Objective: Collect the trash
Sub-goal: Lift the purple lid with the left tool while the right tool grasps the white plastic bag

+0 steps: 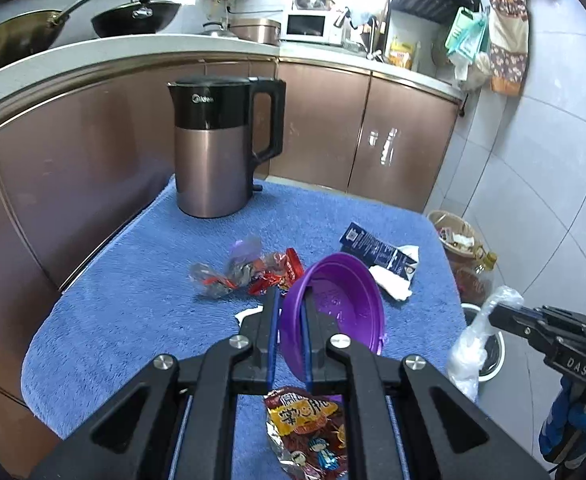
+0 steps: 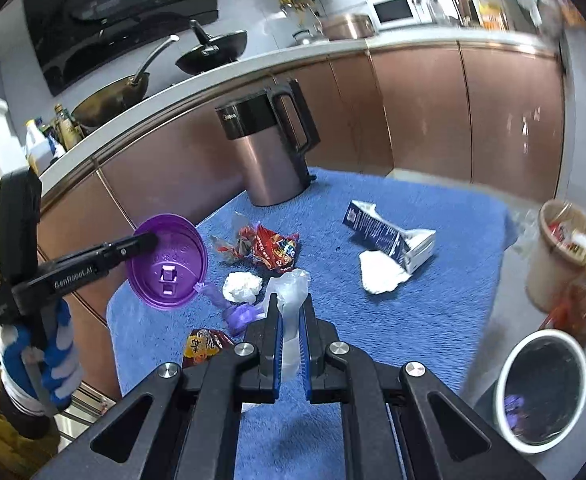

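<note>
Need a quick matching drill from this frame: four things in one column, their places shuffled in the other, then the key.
Things:
1. purple lid
2. clear plastic bag
3. kettle
4. blue carton

Places:
A. standing upright at the far end of the blue towel
B. lying flat on the towel beside a crumpled white tissue
C. pinched in the left gripper, off the towel
D. pinched in the right gripper

Pairs: 1-C, 2-D, 3-A, 4-B
</note>
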Demonstrator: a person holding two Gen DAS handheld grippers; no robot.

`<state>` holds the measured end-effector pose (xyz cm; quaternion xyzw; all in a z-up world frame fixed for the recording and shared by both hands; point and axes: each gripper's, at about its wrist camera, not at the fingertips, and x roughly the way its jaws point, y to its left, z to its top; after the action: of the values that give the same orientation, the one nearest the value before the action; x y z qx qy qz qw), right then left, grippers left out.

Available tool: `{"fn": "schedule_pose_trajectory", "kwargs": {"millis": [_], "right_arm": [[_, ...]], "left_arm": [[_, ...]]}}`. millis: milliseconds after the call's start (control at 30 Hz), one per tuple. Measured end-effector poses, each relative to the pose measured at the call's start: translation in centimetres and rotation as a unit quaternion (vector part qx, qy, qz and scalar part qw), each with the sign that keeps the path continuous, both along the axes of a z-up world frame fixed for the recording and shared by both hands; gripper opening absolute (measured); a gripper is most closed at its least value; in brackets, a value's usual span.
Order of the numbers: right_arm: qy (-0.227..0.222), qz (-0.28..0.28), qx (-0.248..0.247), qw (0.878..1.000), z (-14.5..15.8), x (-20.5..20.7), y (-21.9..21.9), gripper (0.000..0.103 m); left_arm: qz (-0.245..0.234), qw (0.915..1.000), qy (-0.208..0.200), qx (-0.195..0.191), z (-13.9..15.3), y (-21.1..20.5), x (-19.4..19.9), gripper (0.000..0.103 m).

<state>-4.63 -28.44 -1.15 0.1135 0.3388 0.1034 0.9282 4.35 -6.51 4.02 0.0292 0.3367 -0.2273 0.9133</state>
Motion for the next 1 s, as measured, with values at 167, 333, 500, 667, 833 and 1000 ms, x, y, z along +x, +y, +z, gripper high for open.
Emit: {"fn": "schedule_pose_trajectory", "kwargs": {"millis": [167,333,500,667,833,1000], "right_arm": [[-0.02,-0.002,-0.002,1.0,1.0,-1.8,-0.9,0.007],[-0.026,-0.015,0.012,0.999,1.1,-3.2,-3.5,0.007],[-0.031,-0.042,0.029,0.998,0.7,-4.5,-6.8,0.007],[-0.027,-0.069,0.042,0.996,-0.2,-5.2,-9.4,0.008],[-0.024,-0.078,0.036,0.996,-0.5,-5.3,-10.3,0.008],[-0.027,-0.087,0.042,0.995,-0.5,-5.1,-10.9,0.008]], "left_arm": [[0.002,1.0,-0.004,-0.007,1.1,-1.0,-1.3,0.009],[-0.007,0.9999,-0.013,-0.004,1.9,-3.7,-2.1,0.009],[0.006,0.9997,-0.017,0.018,1.7,-5.9,-1.8,0.009],[0.041,0.9936,-0.024,0.103,-1.3,-7.2,-0.7,0.009],[0.104,0.9744,-0.036,0.196,-4.7,-4.8,0.8,0.009],[0.154,0.9733,-0.012,0.17,-4.4,0.2,2.4,0.009]]}}
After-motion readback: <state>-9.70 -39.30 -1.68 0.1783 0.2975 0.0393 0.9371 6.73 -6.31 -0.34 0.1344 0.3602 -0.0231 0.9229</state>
